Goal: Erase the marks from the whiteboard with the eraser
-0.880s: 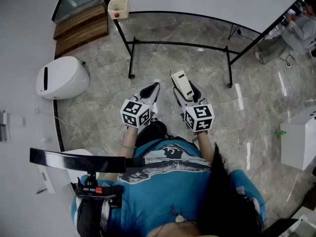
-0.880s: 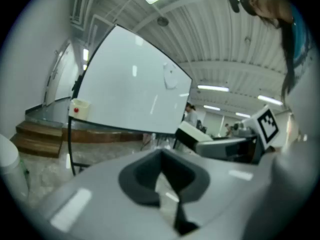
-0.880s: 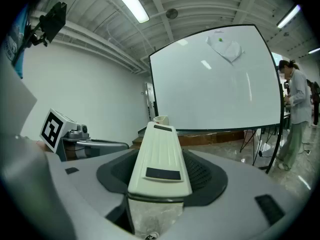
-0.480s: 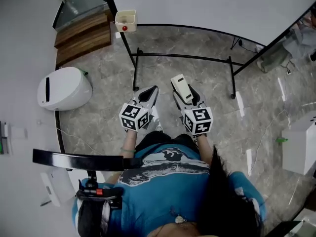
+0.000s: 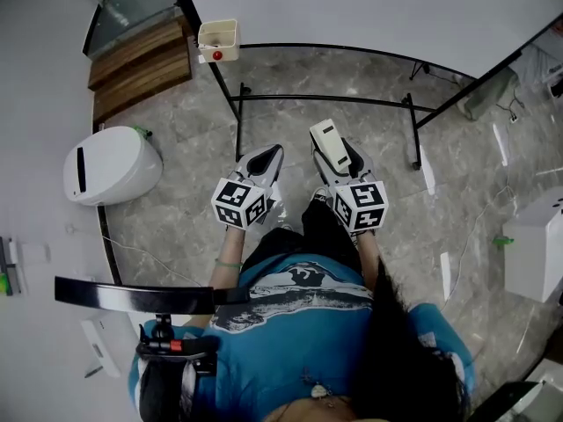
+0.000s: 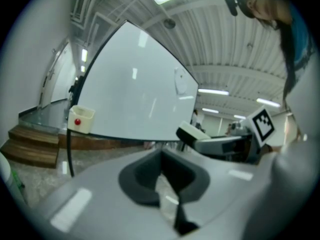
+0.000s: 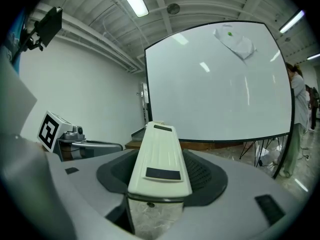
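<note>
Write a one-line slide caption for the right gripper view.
Right claw shut on the eraser, facing the whiteboard.

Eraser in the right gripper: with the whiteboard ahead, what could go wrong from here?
1. The eraser juts out past the right gripper's jaws, so pressing it on the whiteboard might lever it loose.
2. The only smudge I can see sits near the board's top edge, so reaching it may be a stretch.
3. The stand's floor bar lies just ahead of the person, a possible trip.
</note>
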A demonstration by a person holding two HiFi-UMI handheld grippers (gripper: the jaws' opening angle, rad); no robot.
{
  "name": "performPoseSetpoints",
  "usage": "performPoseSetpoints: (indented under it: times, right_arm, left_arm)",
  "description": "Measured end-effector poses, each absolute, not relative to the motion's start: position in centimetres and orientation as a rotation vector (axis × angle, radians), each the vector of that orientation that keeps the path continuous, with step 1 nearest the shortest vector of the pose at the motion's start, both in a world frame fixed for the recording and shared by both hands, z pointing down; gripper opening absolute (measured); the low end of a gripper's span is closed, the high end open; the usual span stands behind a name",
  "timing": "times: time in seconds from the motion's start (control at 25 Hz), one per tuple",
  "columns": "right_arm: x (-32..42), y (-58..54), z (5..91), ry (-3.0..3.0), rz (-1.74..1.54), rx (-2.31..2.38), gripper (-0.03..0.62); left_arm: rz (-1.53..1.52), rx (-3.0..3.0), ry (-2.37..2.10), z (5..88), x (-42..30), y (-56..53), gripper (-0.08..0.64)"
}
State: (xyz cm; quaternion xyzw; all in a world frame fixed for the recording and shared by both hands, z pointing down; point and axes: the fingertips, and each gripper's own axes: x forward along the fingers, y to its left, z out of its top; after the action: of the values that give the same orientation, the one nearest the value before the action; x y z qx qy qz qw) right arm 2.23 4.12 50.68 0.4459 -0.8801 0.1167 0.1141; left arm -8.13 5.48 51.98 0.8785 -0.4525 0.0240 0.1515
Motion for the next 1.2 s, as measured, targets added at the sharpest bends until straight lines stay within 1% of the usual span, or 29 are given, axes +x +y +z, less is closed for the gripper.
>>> performPoseSetpoints:
  times: [0.36, 0.72, 1.0, 1.2]
  right_arm:
    - [2.7, -5.4, 49.3, -2.608, 0.269, 1.331, 0.264]
    - [4.9, -17.2, 44.2, -2.676, 0.136, 1.369, 0.264]
    - [6.8, -25.1, 39.4, -2.727, -0.058, 1.41, 0.264]
    - [8.4, -29.0, 34.3, -2.744, -0.271, 1.484, 0.264]
  left_arm:
    - [0.079, 2.51, -1.345, 52.3, -8.9, -1.0, 0.003]
    - [0.044, 2.518, -1.412, 50.1, -7.7, -11.9, 0.003]
    - [0.048, 2.548, -1.403, 49.3, -5.0, -18.7, 0.003]
    - [0.043, 2.547, -1.39, 49.4, -3.4, -21.1, 0.003]
